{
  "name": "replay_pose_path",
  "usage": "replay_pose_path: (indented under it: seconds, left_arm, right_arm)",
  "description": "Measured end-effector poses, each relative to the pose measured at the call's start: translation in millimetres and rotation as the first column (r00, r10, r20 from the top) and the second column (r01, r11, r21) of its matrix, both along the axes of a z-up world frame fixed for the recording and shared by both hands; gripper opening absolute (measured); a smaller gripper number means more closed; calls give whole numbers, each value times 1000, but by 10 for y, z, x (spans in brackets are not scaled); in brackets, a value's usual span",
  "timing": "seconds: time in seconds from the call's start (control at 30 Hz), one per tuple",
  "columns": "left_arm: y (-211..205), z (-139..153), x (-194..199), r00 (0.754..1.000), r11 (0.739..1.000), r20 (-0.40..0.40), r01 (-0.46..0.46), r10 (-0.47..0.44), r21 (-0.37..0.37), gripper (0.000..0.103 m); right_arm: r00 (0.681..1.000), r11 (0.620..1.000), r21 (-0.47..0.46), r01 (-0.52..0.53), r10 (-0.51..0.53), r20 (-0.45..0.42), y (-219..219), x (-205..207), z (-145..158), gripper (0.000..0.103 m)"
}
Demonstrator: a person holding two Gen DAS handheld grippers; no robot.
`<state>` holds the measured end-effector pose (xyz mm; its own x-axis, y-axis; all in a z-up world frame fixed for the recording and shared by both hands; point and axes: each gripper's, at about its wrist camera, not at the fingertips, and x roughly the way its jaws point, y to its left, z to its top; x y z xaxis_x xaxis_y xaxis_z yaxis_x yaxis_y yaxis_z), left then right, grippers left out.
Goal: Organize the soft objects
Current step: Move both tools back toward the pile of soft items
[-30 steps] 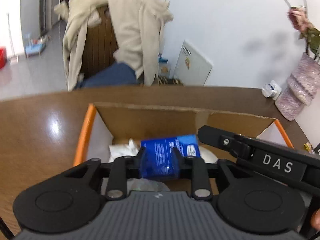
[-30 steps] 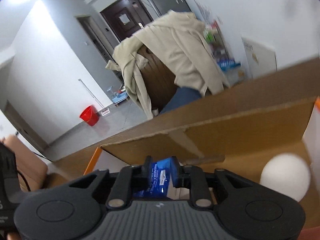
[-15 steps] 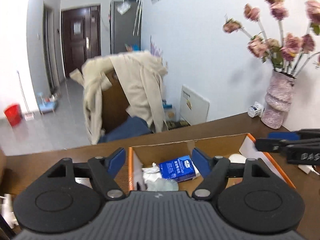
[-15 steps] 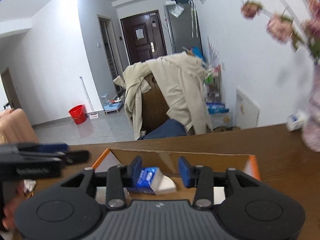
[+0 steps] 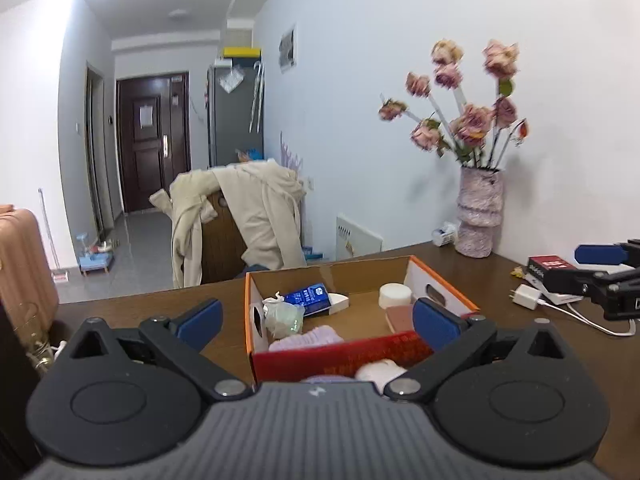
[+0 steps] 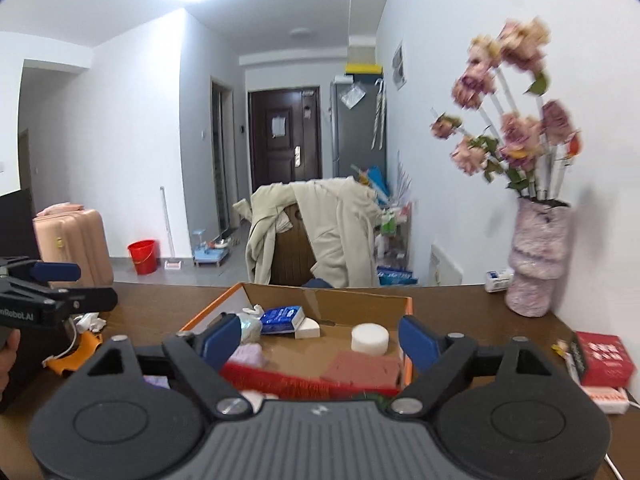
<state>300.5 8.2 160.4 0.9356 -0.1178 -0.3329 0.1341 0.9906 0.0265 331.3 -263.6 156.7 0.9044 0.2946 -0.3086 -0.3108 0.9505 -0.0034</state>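
Note:
The cardboard box [image 5: 340, 356] with an orange rim and red front wall stands on the brown table. In it lie a blue tissue pack [image 5: 310, 299], a white round puff [image 5: 395, 295], a pink sponge [image 6: 362, 366], a white bag [image 5: 280, 316] and a purple knit piece [image 5: 308, 338]. My left gripper [image 5: 318, 322] hovers short of the box, its jaws opening wide and holding nothing. My right gripper [image 6: 320, 340] hangs before the box [image 6: 360, 304] too, jaws opening, nothing gripped. The blue tissue pack [image 6: 282, 314] rests at the box's back.
A vase of pink flowers [image 5: 478, 216] stands at the back right by the wall. A red box [image 6: 604, 358] and a white charger with cable [image 5: 526, 296] lie to the right. Behind the table is a chair draped with a beige coat [image 6: 320, 228]. A pink suitcase [image 6: 74, 240] stands left.
Both grippers let go of the blue tissue pack, which now lies in the box. They drew back and upward from the box while their jaws spread wide.

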Motion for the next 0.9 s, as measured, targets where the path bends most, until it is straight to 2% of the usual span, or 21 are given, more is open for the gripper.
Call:
replay_pose_path:
  seconds: [0.2,0.27,0.43,0.53,0.67,0.77,0.9]
  left_arm:
    - [33,-200,-688,999,999,37,26,-27,24,103]
    - [71,-284,-902,998,999,58,35,-35,11,103]
    - [151,-541,-1146,998,997,-4,57,-57,-43,103]
    - [196,-684,-1263,996,995,16,86,-86,-41,103]
    - [248,-827,-1208,997,997,-6,74,-75,-38,103]
    - [321,-869,-1109,997,996,-16,69,-70,-61,103]
    - [403,-893,-861,998,995,-43,48,-52,-93,103]
  right_arm:
    - [996,997,2,76,-76,47,25,-809,-229,91]
    - [994,995,-5,97,-97,50,73,-1023,-321,91]
    - [992,993,7,121,-121,30,241,-1447,-553,93]
    - [990,990,31,136,-136,19,334,-1558,-699,93]
    - [986,986,34,166,-166,3,544,-1614,-887,93]
    - [991,991,28,133,-133,3,680,-1618,-980,93]
    - [990,990,8,138,-138,-19,778,-1433,-1016,93]
